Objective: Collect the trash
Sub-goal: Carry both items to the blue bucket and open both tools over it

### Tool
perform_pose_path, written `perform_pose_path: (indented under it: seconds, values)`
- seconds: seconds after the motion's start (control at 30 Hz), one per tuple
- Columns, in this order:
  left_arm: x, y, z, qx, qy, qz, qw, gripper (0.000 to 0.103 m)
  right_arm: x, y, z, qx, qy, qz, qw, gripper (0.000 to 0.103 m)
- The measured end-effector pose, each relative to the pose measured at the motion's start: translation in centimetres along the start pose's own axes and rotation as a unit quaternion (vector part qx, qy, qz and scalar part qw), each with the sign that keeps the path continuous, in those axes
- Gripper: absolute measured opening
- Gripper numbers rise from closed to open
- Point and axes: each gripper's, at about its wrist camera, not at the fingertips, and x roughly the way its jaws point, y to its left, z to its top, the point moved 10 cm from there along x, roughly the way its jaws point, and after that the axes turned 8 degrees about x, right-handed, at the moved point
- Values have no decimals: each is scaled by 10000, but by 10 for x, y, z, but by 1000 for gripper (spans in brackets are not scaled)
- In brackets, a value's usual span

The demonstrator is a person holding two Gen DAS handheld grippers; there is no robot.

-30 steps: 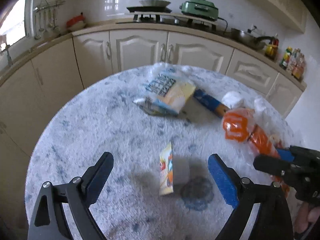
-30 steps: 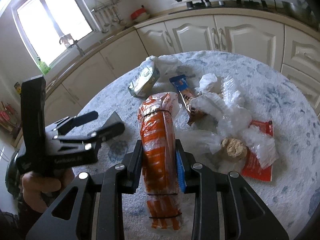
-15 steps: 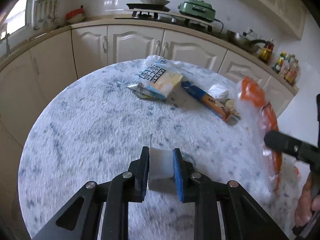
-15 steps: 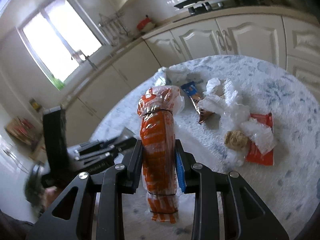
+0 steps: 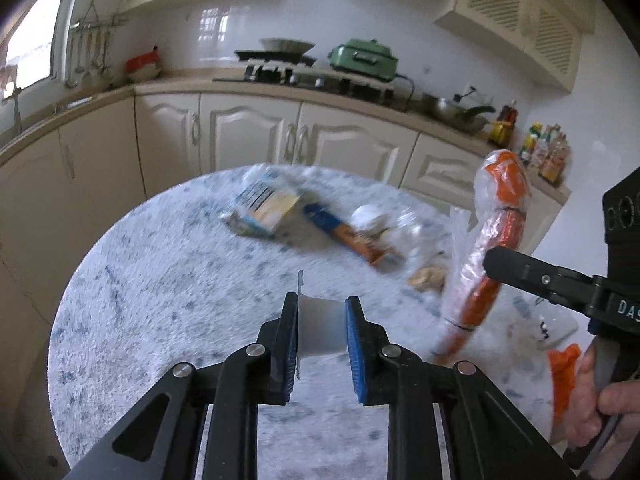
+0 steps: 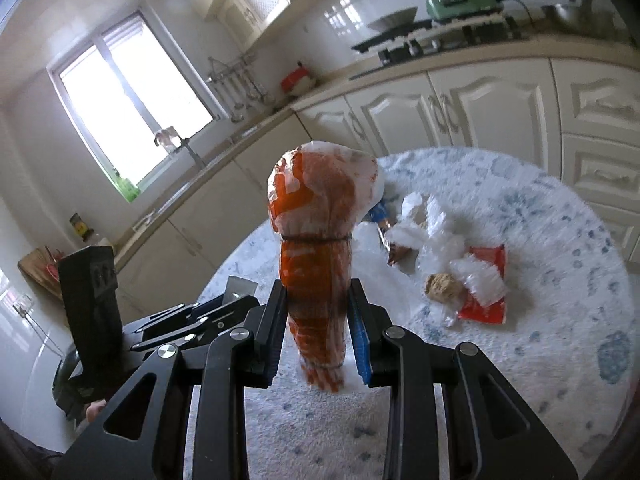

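My left gripper [image 5: 322, 330] is shut on a small white plastic cup [image 5: 320, 330] with a peeled lid, held above the round marble table [image 5: 160, 280]. My right gripper [image 6: 318, 320] is shut on an orange bundled plastic bag [image 6: 320, 220], held upright above the table; it also shows in the left wrist view [image 5: 496, 232]. On the table lie a yellow and blue snack bag [image 5: 264, 204], a blue and orange wrapper [image 5: 344, 232], crumpled clear plastic [image 6: 448, 236], a red wrapper [image 6: 486, 292] and a brown crumpled lump [image 6: 442, 286].
Cream kitchen cabinets [image 5: 248, 136] and a counter with a stove [image 5: 280, 68] and a green appliance [image 5: 364, 58] run behind the table. A window [image 6: 132, 112] and sink tap are at the left. Bottles [image 5: 548, 152] stand at the counter's right end.
My left gripper closed on the white cup and lifted it off the table. My right gripper raised the orange bag higher and tilted it upright.
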Motion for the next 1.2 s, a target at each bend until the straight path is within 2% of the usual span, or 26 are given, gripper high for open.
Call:
perform_pose_path:
  seconds: [0.37, 0.53, 0.63, 0.87, 1.0, 1.2]
  values:
    - [-34, -53, 38, 398, -559, -260, 9973, 18, -83, -6, 34, -113, -797, -80, 9967, 30]
    - [-32, -107, 53, 641, -692, -539, 9941, 18, -130, -24, 46, -122, -1172, -358, 9924, 30]
    - [-26, -150, 62, 810, -748, -835, 9904, 18, -167, -42, 52, -63, -1429, -602, 9879, 30]
    - [9, -246, 77, 1098, -711, -1545, 9793, 18, -251, -111, 54, 264, -1936, -1374, 9711, 30]
    - [36, -299, 79, 1199, -601, -1850, 9735, 18, -284, -156, 42, 524, -2010, -1795, 9616, 30]
    - [95, -370, 71, 1373, -133, -2339, 9624, 18, -307, -240, 17, 1164, -1936, -2263, 9475, 30]
